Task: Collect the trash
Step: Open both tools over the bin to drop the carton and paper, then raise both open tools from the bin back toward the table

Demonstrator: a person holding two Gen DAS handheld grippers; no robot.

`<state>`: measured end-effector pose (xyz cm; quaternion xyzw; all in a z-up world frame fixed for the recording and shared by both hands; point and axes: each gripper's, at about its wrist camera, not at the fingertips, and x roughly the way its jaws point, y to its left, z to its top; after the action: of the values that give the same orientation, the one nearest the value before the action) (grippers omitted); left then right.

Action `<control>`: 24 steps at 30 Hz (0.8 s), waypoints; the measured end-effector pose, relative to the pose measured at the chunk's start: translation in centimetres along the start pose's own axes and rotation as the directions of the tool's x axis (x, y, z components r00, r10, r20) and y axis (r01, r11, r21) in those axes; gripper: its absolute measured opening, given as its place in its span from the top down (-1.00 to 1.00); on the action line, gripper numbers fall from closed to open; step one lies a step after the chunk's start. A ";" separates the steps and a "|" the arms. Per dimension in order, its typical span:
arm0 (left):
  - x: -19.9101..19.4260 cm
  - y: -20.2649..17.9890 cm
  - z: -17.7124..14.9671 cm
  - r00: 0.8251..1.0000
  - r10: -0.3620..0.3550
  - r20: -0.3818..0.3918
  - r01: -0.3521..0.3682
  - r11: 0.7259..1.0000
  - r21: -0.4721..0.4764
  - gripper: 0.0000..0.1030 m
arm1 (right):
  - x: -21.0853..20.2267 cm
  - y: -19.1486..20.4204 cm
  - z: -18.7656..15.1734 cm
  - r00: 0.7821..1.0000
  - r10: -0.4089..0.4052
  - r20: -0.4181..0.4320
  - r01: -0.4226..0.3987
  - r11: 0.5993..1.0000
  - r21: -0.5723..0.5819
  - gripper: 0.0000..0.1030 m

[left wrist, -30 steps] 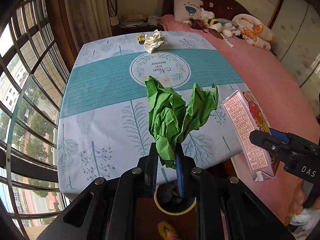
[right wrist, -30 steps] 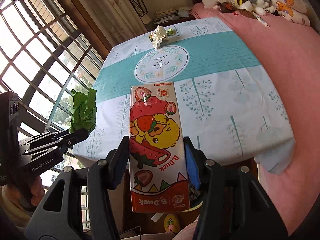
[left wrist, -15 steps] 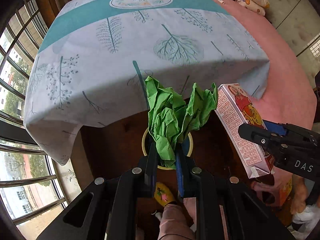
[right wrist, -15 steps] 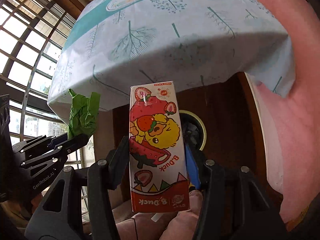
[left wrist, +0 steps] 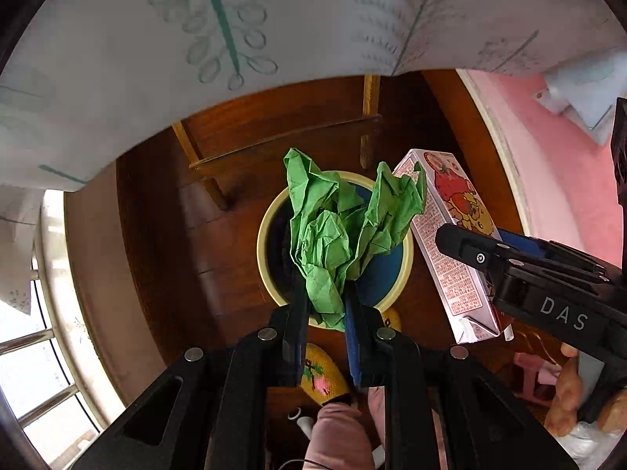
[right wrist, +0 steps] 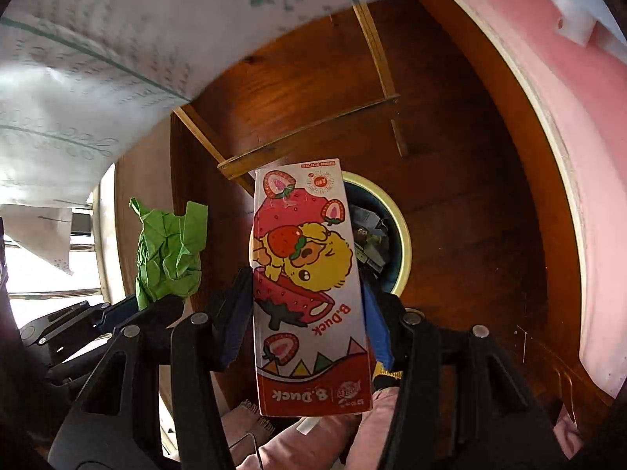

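- We read "B.Duck" on the carton (right wrist: 307, 286) and "DAS" on the right claw (left wrist: 486, 250).
- We find the left claw (left wrist: 323, 305) closed narrow on crumpled green paper (left wrist: 341, 231), directly above the yellow-rimmed bin (left wrist: 262, 235).
- We find the right claw clamped across the carton's sides, just beside the bin, which holds scraps, under the cloth-covered surface (left wrist: 117, 39).

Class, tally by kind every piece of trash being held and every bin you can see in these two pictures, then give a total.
Crumpled green paper: 1, in the left hand-held gripper
Drink carton: 1, in the right hand-held gripper
Bin: 1, on the floor below both
Total: 3
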<state>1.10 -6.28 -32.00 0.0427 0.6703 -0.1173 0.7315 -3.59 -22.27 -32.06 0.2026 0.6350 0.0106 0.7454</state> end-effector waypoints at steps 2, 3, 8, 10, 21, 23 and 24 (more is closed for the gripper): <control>2.2 0.0 0.2 1.000 0.000 -0.004 0.000 1.000 0.001 0.66 | 2.2 -0.8 0.0 1.000 -0.001 -0.011 0.001 1.000 -0.004 0.03; 3.2 0.0 0.2 1.000 0.003 -0.010 -0.003 1.000 -0.001 0.56 | 3.0 -1.1 -0.2 1.000 -0.006 -0.017 0.006 1.000 -0.004 0.02; 6.8 0.6 0.3 0.998 0.021 -0.053 -0.023 0.999 -0.031 0.03 | 5.6 -2.2 0.4 0.999 -0.027 -0.036 0.027 1.000 0.012 -0.27; 7.7 0.7 0.7 0.998 0.030 -0.060 -0.032 0.999 -0.035 -0.24 | 5.8 -2.6 0.3 0.999 -0.028 -0.036 0.029 0.999 0.017 -0.29; 3.3 1.3 0.1 0.996 0.070 0.050 -0.065 0.993 -0.102 -0.53 | 1.8 -1.8 0.4 0.999 -0.032 -0.002 0.032 0.999 -0.016 -0.30; 1.5 1.3 0.3 0.995 0.070 0.070 -0.061 0.991 -0.115 -0.53 | 0.3 -1.2 0.5 0.999 -0.032 0.008 0.033 0.999 -0.022 -0.30; 0.5 1.3 0.3 0.994 0.072 0.082 -0.062 0.991 -0.121 -0.53 | -0.6 -0.8 0.5 0.999 -0.031 0.013 0.031 0.999 -0.025 -0.30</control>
<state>1.75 -5.15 -32.63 0.0167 0.6422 -0.0542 0.7644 -3.40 -23.29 -31.69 0.1833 0.6334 0.0057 0.7518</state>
